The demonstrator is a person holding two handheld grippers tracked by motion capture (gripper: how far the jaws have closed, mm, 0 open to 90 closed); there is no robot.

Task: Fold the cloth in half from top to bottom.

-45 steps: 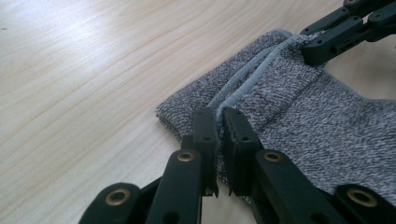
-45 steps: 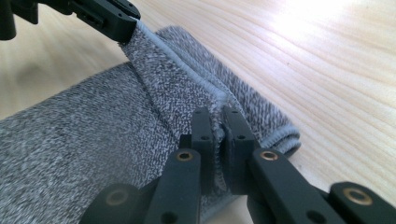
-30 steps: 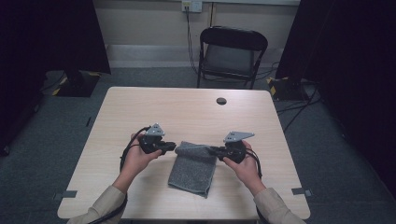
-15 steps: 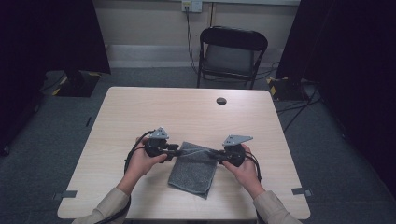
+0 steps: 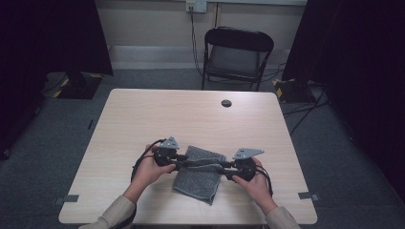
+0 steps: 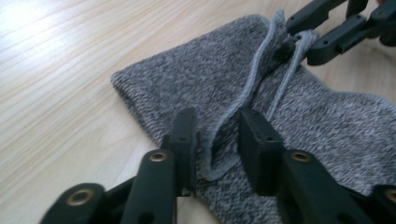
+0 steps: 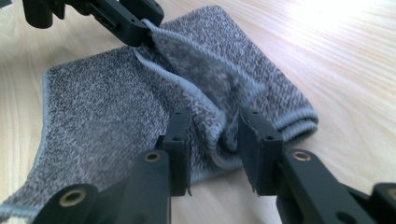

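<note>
Both grippers have closed in toward each other over the last second, and we now work at the cloth's far edge. On the table (image 5: 143,119), the grey towel (image 5: 198,179) lies folded near its 6 o'clock edge, between our hands. Our left gripper (image 6: 215,140) has its jaws apart around a raised edge fold; our right gripper (image 7: 215,140) likewise straddles a ridge, seemingly not yet clamped. We judge one fold done, with the next grasp just beginning and the lift ahead.
</note>
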